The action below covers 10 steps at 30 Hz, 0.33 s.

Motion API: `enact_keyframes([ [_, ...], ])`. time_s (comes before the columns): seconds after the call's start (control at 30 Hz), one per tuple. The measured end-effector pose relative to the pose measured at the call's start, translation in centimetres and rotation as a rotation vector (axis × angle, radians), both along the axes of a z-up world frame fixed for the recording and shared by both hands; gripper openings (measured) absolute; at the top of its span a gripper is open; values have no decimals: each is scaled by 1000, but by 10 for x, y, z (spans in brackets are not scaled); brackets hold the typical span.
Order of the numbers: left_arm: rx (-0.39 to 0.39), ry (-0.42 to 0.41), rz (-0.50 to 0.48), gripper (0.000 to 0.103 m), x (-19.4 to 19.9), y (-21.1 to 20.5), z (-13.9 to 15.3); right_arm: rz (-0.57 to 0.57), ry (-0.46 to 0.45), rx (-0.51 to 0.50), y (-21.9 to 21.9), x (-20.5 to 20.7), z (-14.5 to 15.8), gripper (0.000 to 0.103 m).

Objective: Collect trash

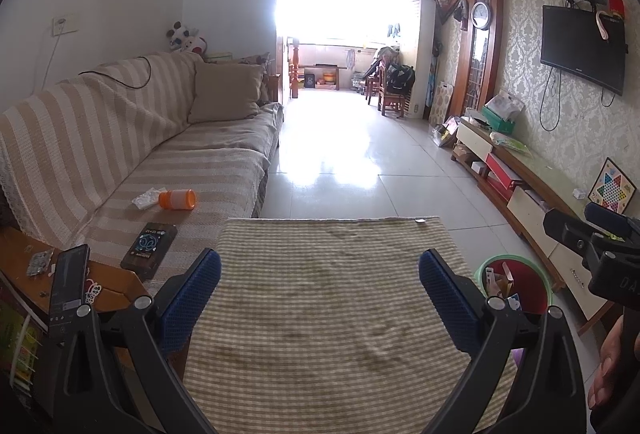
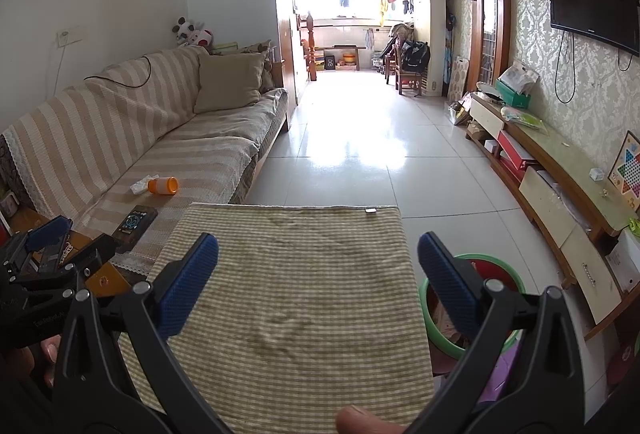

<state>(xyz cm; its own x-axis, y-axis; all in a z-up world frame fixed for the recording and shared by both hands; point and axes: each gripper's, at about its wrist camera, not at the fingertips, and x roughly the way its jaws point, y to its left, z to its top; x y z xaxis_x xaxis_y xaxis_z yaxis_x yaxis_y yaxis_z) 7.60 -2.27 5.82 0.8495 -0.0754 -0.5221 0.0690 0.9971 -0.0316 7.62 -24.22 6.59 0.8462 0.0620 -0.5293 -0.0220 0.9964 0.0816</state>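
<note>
The left gripper (image 1: 320, 298) and the right gripper (image 2: 318, 284) both hung spread wide and empty above the checked cloth (image 1: 336, 314). Beside the cloth's right edge stood the green bin (image 1: 516, 286), already holding scraps. On the striped sofa (image 1: 132, 137) left of the cloth lay an orange bottle (image 1: 178, 199) touching a crumpled tissue (image 1: 146, 198), with a dark box (image 1: 149, 249) nearer the cloth.

Both wrist views face down-room; shared sofa (image 1: 132, 145).
</note>
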Motion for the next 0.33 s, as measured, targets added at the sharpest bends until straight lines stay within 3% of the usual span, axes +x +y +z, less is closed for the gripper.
enact_keyframes([
  [0.33,18,16,17,95,2,-3,1,-1,2,2,0,1,-1,98],
])
